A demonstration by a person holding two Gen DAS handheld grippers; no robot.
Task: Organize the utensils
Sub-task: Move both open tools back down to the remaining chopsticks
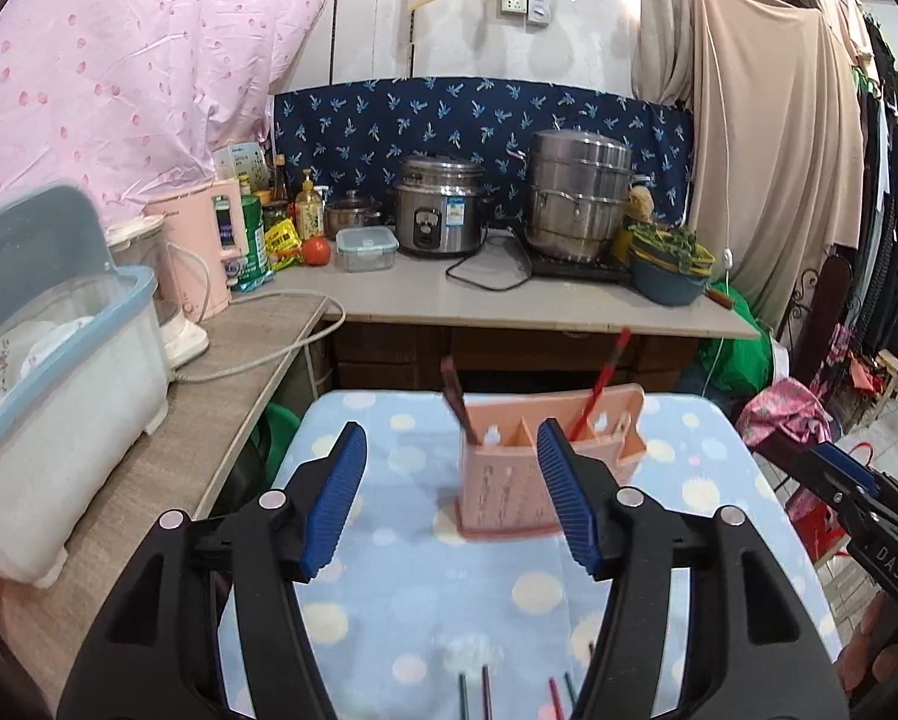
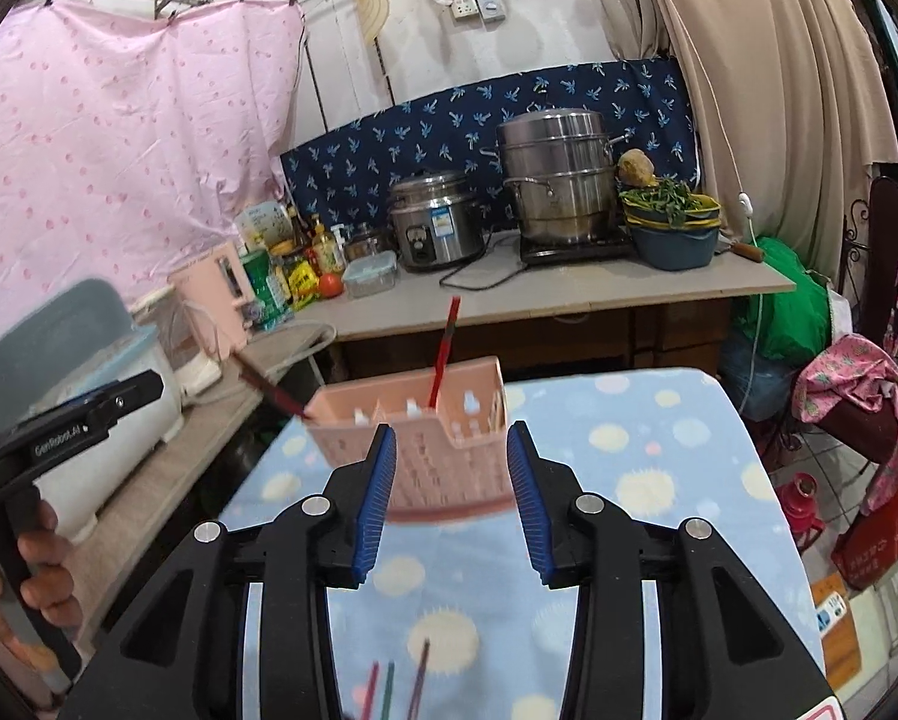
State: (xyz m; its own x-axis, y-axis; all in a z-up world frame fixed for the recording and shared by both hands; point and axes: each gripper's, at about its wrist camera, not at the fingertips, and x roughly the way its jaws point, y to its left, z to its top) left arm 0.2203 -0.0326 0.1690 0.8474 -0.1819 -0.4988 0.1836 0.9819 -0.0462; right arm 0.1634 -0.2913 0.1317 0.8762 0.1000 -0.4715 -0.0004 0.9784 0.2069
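brightness: pretty decent, soft and even indoor light in both views
shadows: faint, mostly under the counter point(image 1: 508, 306)
glare: small shine on the steel steamer pot point(image 1: 577, 192) and the rice cooker point(image 2: 437, 222)
blur: pink utensil holder point(image 2: 413, 438) and its chopsticks look smeared in the right wrist view
distortion: heavy fisheye bending, black corners
focus: blue gripper pads point(image 1: 335, 498) crisp
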